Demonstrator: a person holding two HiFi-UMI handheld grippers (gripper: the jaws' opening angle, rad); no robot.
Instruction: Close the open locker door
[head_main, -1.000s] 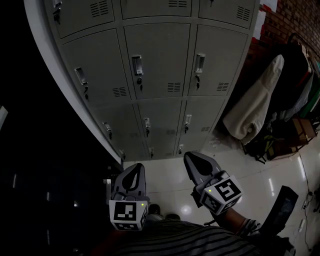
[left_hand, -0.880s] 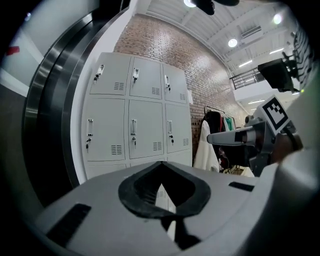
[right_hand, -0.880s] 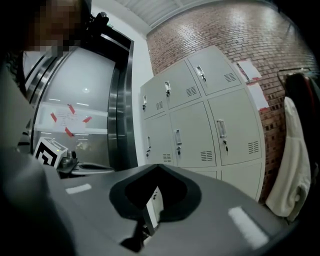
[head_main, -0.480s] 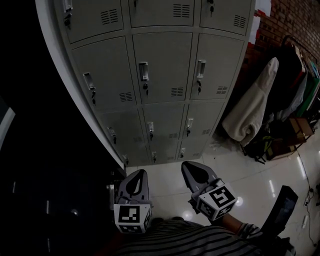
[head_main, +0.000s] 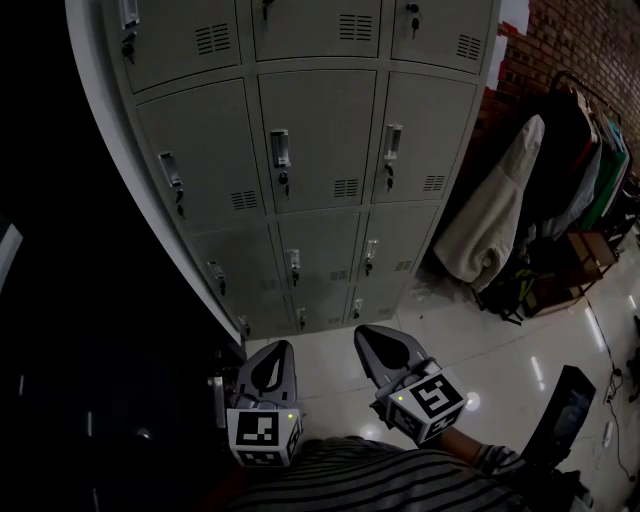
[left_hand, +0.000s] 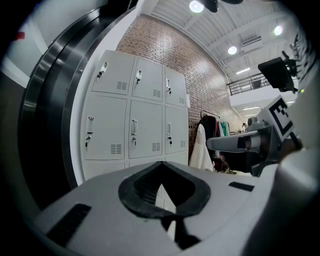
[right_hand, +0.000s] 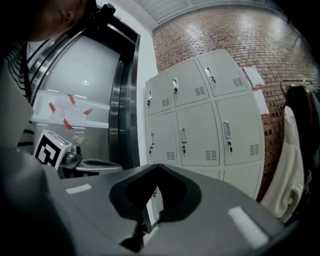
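Observation:
A bank of grey lockers stands ahead, and every door I can see lies flush and closed, each with a small latch handle. No open door shows in any view. Low in the head view, well short of the lockers, my left gripper is shut with nothing in it. Beside it my right gripper is also shut and empty. Along the left gripper the lockers stand some way off. The right gripper points at the same lockers.
A dark metal door frame runs along the lockers' left side. Right of them are a brick wall and a clothes rack with a white garment. Bags and boxes sit on the glossy floor.
The head view has drifted, so the lockers sit a little differently in frame. Both grippers have sunk slightly towards the bottom edge and stay shut.

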